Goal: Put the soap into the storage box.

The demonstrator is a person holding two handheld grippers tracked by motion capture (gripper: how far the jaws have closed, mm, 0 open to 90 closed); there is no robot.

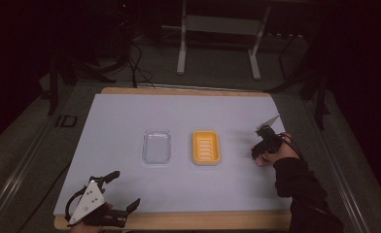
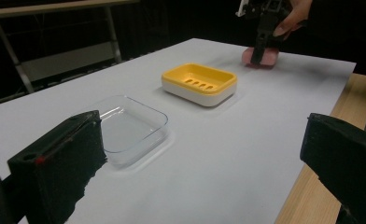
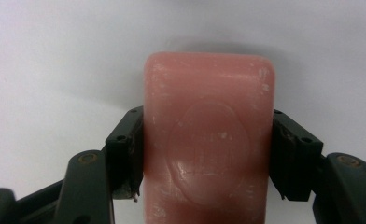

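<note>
Dark floor and the legs of a metal frame surround the table [image 1: 179,221], whose wooden top is covered by a pale sheet [image 1: 179,111]. Near the middle of that sheet we see two dishes side by side, apart from each other: a clear plastic tray [image 1: 157,146] on the left and a yellow soap dish [image 1: 206,147] with slots in its floor on the right. From the left gripper view the yellow dish sits on a white base, and the clear tray lies nearer to that gripper.

At the near left corner of the table we see the left gripper [image 1: 123,191], with its grey three-cornered plate on top. Its jaws stand wide apart with nothing between them, and they hang over the front edge of the sheet.

Over on the right side of the sheet, well clear of the yellow dish, a hand [image 1: 268,158] in a dark sleeve holds the right gripper [image 1: 257,151] pointed downward. In the right gripper view we see its jaws pressed against the two long sides of a pink bar of soap [image 3: 208,140], which has an oval stamp on its top face. From the left gripper view the soap rests on the sheet beneath that gripper.
</note>
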